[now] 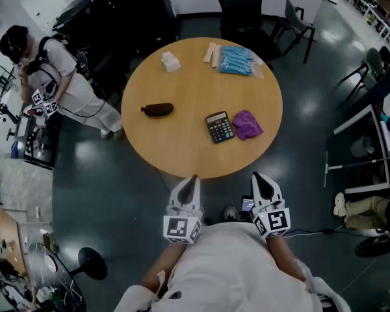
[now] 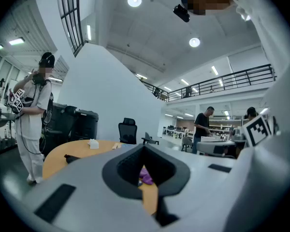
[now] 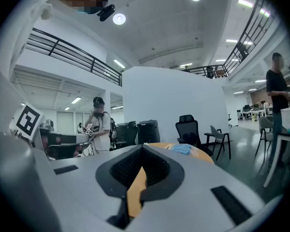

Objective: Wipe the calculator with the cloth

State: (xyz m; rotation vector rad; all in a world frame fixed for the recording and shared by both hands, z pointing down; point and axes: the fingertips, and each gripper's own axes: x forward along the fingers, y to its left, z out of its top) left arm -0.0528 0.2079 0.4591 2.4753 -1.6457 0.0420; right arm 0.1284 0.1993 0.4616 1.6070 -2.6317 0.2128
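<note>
Left gripper [image 1: 193,178] and right gripper [image 1: 259,177] are hovering clenched and empty off the round table's [image 1: 182,158] near edge, the right one sitting nearer the purple cloth [image 1: 247,124], which is lying straight ahead, just beside the calculator's [image 1: 219,127] right side.

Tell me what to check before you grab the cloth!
1. Cloth lies free on the table, nothing on top: ok.
2. Calculator sits face up just beside the cloth: ok.
3. Right gripper open to grab: not ok, jaws shut.
4. Left gripper empty: ok, shut on nothing.
5. Grippers over the cloth: not ok, both hang at the table's near edge.
6. Dirt on the calculator: cannot tell.
</note>
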